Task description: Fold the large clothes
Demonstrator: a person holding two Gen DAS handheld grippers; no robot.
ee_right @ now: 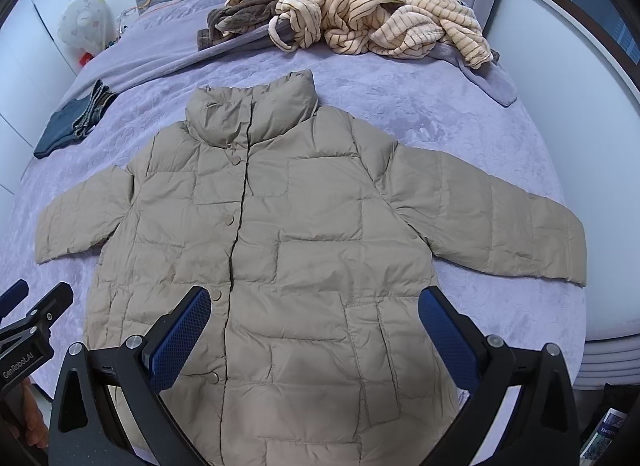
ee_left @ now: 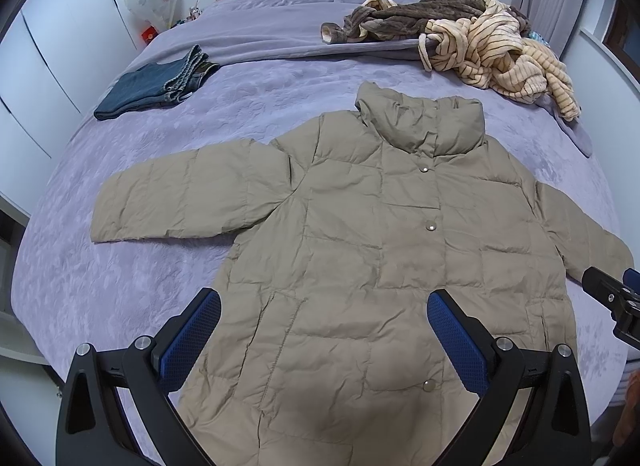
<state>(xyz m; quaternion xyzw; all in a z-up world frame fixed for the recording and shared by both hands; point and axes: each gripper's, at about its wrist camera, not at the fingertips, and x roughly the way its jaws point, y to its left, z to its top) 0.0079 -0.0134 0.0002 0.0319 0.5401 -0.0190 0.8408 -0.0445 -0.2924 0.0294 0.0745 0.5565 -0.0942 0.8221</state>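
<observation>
Both grippers, left [ee_left: 324,340] and right [ee_right: 314,336], hover spread wide and empty above the hem of one jacket [ee_left: 360,250], flat on the bed [ee_left: 120,274], two sleeves out, bare cover either side. Beyond: one jeans [ee_left: 148,87], one heap [ee_left: 460,37].

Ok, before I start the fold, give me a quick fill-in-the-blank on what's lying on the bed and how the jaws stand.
1. The tan puffer jacket lies flat on the bed with both sleeves spread ____.
2. Both grippers' jaws stand ____, holding nothing.
3. The folded jeans lie to the jacket's ____ in both views.
4. The striped garment lies ____, not folded.

Missing words: out; open; left; crumpled
</observation>
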